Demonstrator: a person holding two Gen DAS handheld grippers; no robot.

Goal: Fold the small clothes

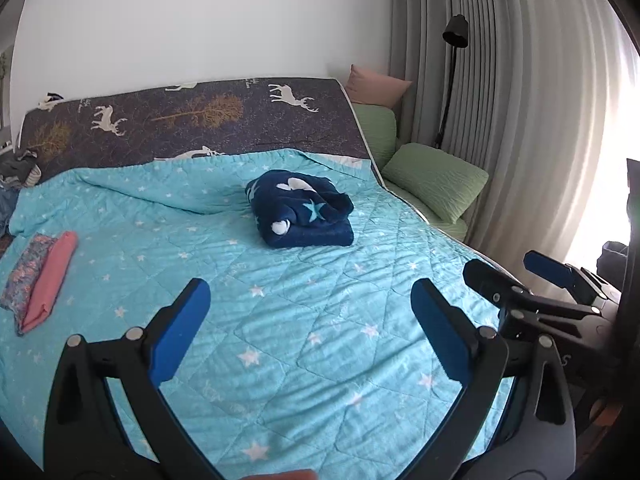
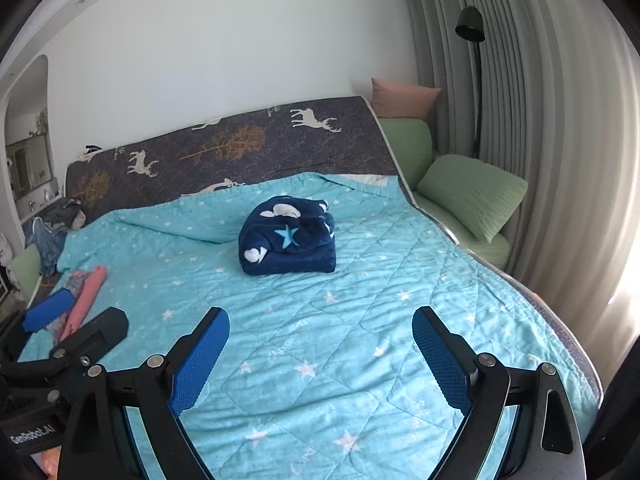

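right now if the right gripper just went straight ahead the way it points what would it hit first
Probably the turquoise star quilt on the bed: the open right gripper angles down over it. The folded navy star blanket lies further along; depth is unclear.

i'm looking into a home bedroom: a bed [image 1: 280, 340] under a turquoise star quilt, green pillows [image 1: 436, 180], grey curtains [image 1: 520, 120], floor lamp [image 1: 454, 60].

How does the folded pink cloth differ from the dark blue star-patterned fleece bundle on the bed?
The folded pink cloth is plain, flat and narrow, while the dark blue star-patterned fleece bundle is thick, bulky and printed. The pink cloth lies near the bed's left edge beside a floral piece; the blue bundle sits alone mid-bed. Both rest on the turquoise star quilt, untouched by either tool.
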